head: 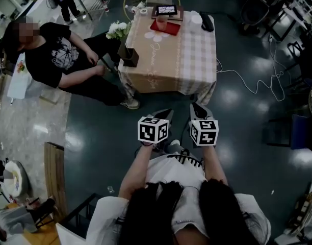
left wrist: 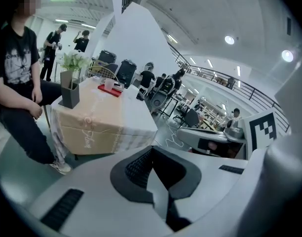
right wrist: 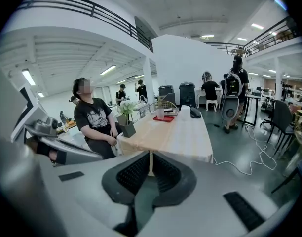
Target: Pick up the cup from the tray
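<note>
A pale cup [head: 161, 22] stands on a red tray [head: 167, 28] at the far end of the cloth-covered table [head: 169, 60]. My two grippers hang over the floor, well short of the table's near edge. The left gripper [head: 163, 112] and the right gripper [head: 197, 107] are both shut with nothing between the jaws. In the left gripper view the gripper [left wrist: 151, 154] points at the table, with the cup [left wrist: 109, 84] and tray [left wrist: 111, 91] far off. From the right gripper [right wrist: 150, 164] the cup [right wrist: 160, 114] and tray [right wrist: 164, 118] also look small and distant.
A person [head: 59, 60] sits at the table's left side. A dark vase of white flowers [head: 126, 52] stands on the near left corner. A tablet [head: 166, 10], a white roll [head: 197, 18] and a black object [head: 207, 20] lie behind the tray. A white cable [head: 248, 80] trails right.
</note>
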`<state>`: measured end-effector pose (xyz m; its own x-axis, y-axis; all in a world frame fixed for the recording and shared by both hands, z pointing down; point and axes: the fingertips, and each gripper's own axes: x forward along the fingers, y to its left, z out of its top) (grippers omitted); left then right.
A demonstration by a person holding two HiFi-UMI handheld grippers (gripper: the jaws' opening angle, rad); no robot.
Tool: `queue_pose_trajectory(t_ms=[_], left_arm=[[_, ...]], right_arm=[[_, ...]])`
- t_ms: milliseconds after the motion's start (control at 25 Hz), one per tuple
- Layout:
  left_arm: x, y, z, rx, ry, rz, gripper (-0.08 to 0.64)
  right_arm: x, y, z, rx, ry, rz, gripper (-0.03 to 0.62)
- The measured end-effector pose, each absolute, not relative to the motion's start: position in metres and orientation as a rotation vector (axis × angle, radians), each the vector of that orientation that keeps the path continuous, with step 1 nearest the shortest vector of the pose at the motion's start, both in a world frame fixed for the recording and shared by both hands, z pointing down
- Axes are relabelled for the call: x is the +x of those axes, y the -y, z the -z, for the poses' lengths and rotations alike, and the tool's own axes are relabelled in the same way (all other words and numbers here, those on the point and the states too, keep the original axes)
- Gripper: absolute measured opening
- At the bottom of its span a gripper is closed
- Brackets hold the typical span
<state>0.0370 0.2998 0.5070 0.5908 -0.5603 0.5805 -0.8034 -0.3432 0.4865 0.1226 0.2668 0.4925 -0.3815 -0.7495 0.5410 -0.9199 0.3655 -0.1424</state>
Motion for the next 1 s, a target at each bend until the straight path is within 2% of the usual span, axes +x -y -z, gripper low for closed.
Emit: queue_pose_trajectory(t_ms=[320, 360, 440, 480, 800, 1000], left_arm=[[0.043, -0.282, -0.495, 2.06, 1.181, -0.4, 0.005], [0.043, -0.279, -0.494, 2.061, 1.191, -0.402, 0.005], [0.046, -0.271, -0.494, 2.071, 1.182, -0.397, 0.005], [0.048, -0.267, -0.494, 2.077, 1.168, -0.385, 0.005], [0.035, -0.205, -0.505, 2.042, 1.208, -0.351, 0.005], [0.025, -0.159, -0.507, 2.074, 1.202, -0.441, 0.005]], right_arm=[[0.12, -0.255, -0.478, 1.365, 2.365, -0.556, 0.016], [0.118, -0.253, -0.476, 1.354, 2.383, -0.558, 0.047], [0.115, -0.246, -0.476, 1.332, 2.408, -0.549, 0.162], [0.115, -0.241, -0.476, 1.326, 2.411, -0.539, 0.188], [0.119, -0.188, -0.483, 1.335, 2.401, -0.57, 0.261], [0.112, -0.138, -0.48, 1.357, 2.389, -0.579, 0.297]])
